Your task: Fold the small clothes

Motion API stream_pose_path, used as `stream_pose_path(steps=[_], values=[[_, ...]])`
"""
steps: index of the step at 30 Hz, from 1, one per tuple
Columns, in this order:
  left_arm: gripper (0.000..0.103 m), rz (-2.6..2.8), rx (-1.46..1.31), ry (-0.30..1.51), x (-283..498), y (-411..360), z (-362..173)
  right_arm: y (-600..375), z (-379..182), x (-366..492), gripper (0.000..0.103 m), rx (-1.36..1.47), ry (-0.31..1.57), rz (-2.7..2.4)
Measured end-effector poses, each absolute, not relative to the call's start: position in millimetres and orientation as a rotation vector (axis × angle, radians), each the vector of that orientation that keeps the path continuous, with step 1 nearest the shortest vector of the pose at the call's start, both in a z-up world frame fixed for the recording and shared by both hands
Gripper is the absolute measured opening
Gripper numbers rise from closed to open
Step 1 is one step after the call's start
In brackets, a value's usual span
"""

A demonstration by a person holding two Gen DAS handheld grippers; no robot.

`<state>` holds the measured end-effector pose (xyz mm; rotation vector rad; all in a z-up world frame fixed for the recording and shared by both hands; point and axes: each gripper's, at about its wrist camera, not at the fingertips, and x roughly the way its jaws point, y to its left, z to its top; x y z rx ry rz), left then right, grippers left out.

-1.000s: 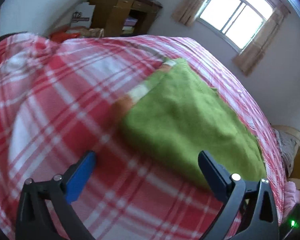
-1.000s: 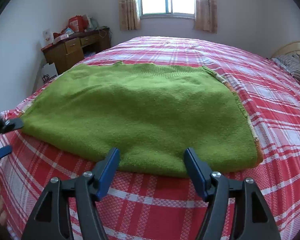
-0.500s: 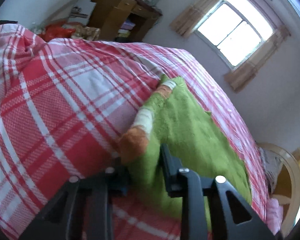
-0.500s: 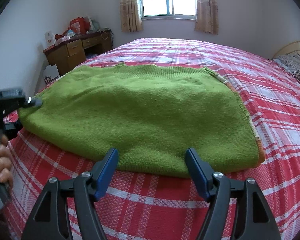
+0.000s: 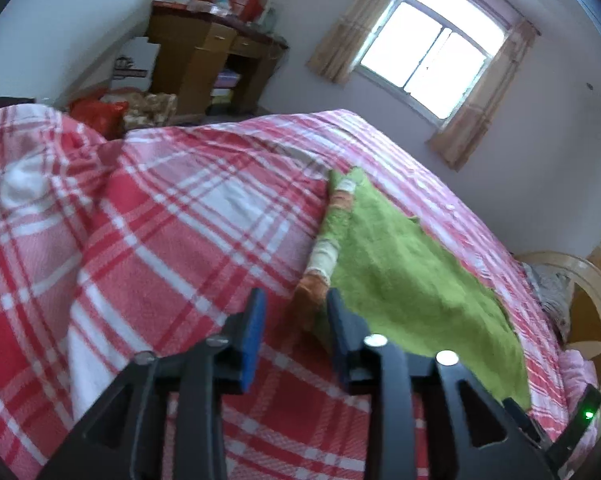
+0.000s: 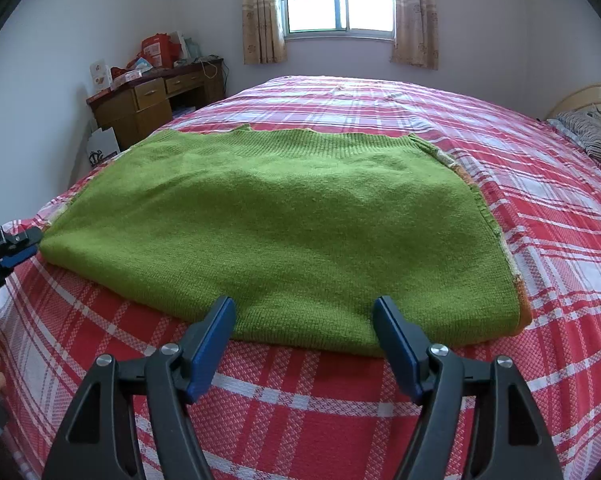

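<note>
A folded green knit sweater (image 6: 284, 224) with orange and white striped trim lies flat on the red plaid bed (image 6: 340, 408). My right gripper (image 6: 304, 344) is open, its blue pads level with the sweater's near folded edge, holding nothing. In the left wrist view the sweater (image 5: 400, 276) lies ahead to the right. My left gripper (image 5: 294, 336) is partly open beside the sweater's orange corner (image 5: 312, 300), with nothing between the pads. The left gripper also shows in the right wrist view (image 6: 12, 244), at the sweater's left corner.
A wooden desk (image 6: 152, 104) with boxes and bags stands against the left wall. A window with curtains (image 6: 340, 0) is at the far wall. A headboard and pillow (image 6: 588, 128) are at the right. A rumpled ridge of bedcover (image 5: 40, 152) rises at the left.
My left gripper closed on the sweater's orange corner half a second ago; now it has let go, opened partway and drawn back. The right gripper has stayed open and still.
</note>
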<state>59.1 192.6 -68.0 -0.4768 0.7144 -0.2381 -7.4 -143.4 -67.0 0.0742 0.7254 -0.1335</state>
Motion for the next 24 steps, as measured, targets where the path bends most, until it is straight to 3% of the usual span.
stream_pose_path(steps=[1,3,7,15,24], values=[[0.056,-0.243,-0.481,0.72,62,192,-68,-143,-67,-7,0.073,0.075,0.725,-0.133],[0.063,-0.242,-0.506,0.727,64,191,-69,-143,-67,-8,0.073,0.075,0.725,-0.134],[0.063,-0.261,-0.51,0.747,62,177,-75,-143,-67,-7,0.073,0.073,0.725,-0.134],[0.063,-0.388,-0.441,0.612,75,169,-50,-142,-67,-7,0.073,0.072,0.725,-0.135],[0.061,-0.627,-0.391,0.707,77,158,-52,-142,-68,-7,0.074,0.066,0.726,-0.135]])
